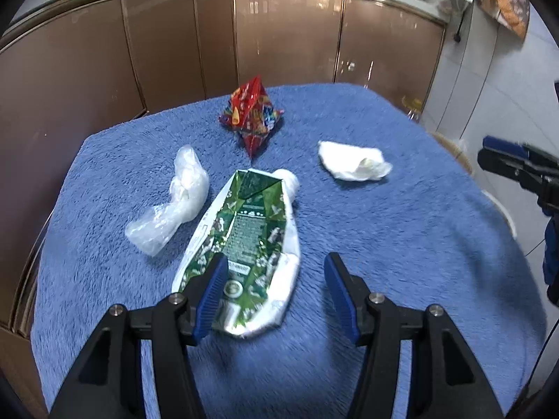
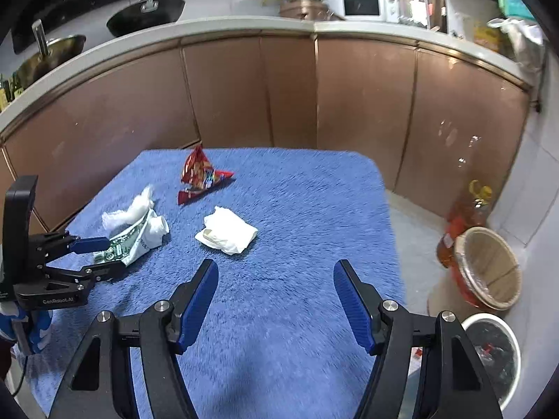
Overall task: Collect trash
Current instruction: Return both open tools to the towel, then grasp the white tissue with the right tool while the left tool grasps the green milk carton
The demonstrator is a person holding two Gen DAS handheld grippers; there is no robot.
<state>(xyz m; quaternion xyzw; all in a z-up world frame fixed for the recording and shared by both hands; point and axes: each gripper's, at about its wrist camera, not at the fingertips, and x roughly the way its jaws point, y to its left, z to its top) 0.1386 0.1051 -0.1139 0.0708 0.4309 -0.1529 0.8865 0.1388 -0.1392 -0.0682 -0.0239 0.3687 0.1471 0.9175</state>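
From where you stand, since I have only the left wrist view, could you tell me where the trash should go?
Observer: A white bin with a dark liner stands on the floor, to the right of the blue cover.
Operator: Is the right tool free to carry something?
Observer: Yes, the right tool is open and empty.
Operator: Is anything else beside that bin?
Observer: A woven basket lies tilted just behind it.

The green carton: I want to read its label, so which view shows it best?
Left wrist: the green carton lies close, printed side up, lengthwise. Right wrist shows it small, edge-on, partly behind the left gripper.
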